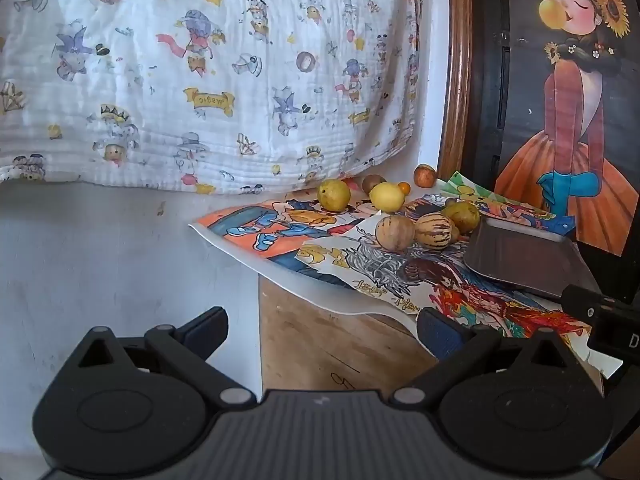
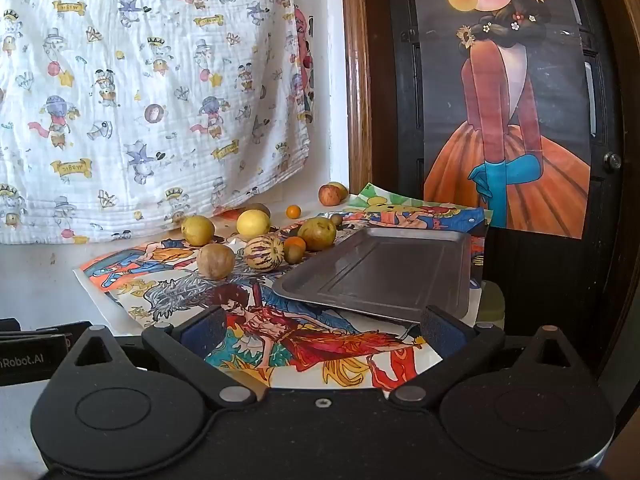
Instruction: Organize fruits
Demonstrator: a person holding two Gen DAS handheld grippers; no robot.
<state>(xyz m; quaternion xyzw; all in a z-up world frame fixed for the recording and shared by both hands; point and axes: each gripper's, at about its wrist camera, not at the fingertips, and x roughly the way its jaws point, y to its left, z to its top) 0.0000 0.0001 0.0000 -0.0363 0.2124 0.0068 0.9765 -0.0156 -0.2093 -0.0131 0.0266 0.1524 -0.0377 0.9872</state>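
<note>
Both tongs released, nothing between the fingers. My left tongs (image 1: 322, 334) hang off the near-left corner of the surface (image 1: 320, 344), over the gap by the white wall. My right tongs (image 2: 322, 330) sit over the front edge, above the coloured cartoon drawings (image 2: 304, 340) that cover the top.

Fruits all loose on the drawings, none in the metal baking tray (image 2: 384, 276). The tray lies right of the fruit cluster, bare inside, one corner near my right tongs' right-hand finger.

Seen from the right wrist:
- round brown fruit (image 2: 215, 261) nearest me, left of the tray
- striped melon-like fruit (image 2: 263, 253) just beside it
- small orange citrus (image 2: 295, 245) touching a kiwi (image 2: 297, 255), between the striped fruit and the tray
- greenish pear-like fruit (image 2: 317, 233) behind those
- lemon (image 2: 253, 224) and a yellow-green fruit (image 2: 197, 230) further back left
- tiny orange fruit (image 2: 293, 211) alone, apart from the rest
- reddish apple (image 2: 329, 194) at the back by the wooden door frame (image 2: 356, 80)

Printed muslin cloth (image 2: 152, 92) hangs on the wall behind. Poster of a girl in an orange dress (image 2: 512, 140) on the dark door
</note>
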